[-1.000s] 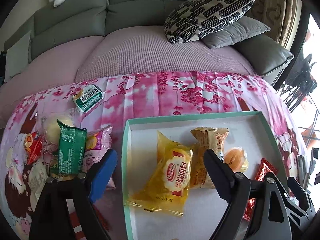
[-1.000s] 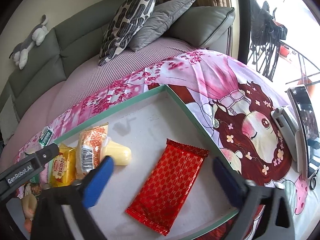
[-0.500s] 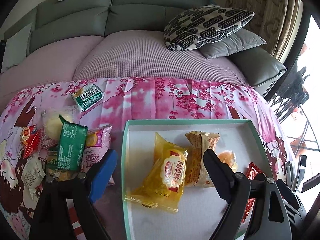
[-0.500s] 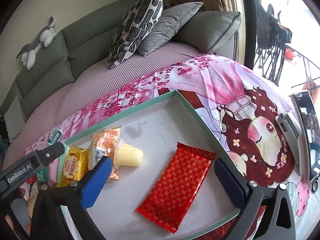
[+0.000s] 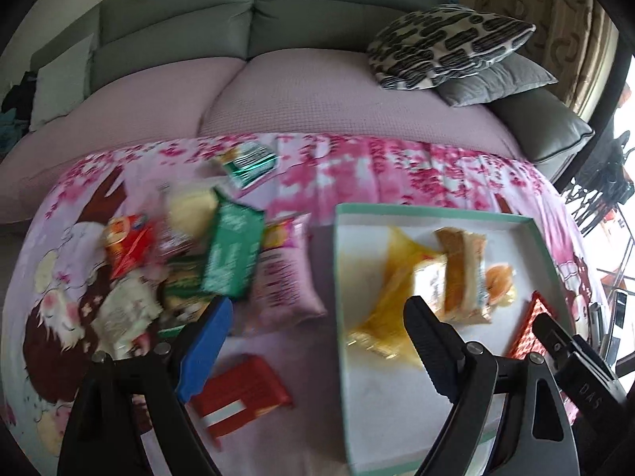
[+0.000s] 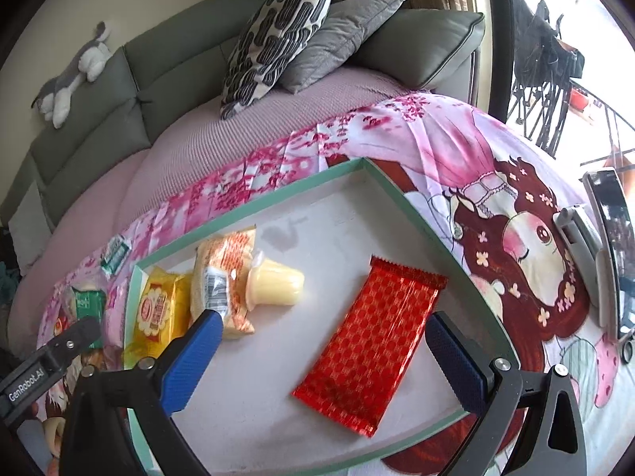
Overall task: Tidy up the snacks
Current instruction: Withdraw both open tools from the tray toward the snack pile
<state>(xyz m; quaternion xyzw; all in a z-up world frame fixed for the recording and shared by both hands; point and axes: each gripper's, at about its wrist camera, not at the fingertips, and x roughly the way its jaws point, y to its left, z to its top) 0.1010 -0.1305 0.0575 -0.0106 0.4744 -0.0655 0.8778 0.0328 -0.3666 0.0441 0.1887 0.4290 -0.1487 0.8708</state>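
Observation:
A shallow tray with a mint-green rim (image 5: 339, 277) (image 6: 301, 186) lies on the pink printed cloth. In it are a yellow bread pack (image 5: 393, 289) (image 6: 158, 309), an orange snack pack (image 5: 462, 273) (image 6: 224, 269), a jelly cup (image 6: 274, 285) and a red foil bar (image 6: 373, 341). Left of the tray lies a heap of loose snacks: a green pack (image 5: 232, 254), a pink bag (image 5: 283, 273), a small red pack (image 5: 127, 244) and a red-and-white bar (image 5: 238, 396). My left gripper (image 5: 313, 329) is open and empty, straddling the tray's left rim. My right gripper (image 6: 321, 341) is open above the red foil bar, not touching it.
A green-white packet (image 5: 250, 162) lies alone near the cloth's far edge. Behind is a grey sofa with a patterned pillow (image 5: 444, 45) and a plush toy (image 6: 71, 75). A phone on a stand (image 6: 607, 238) and scissors (image 6: 627, 347) sit right of the tray.
The left gripper has swung to the left, from over the tray's packs toward the loose snack heap; the red-and-white bar has come into view. The right gripper has barely moved and stays open.

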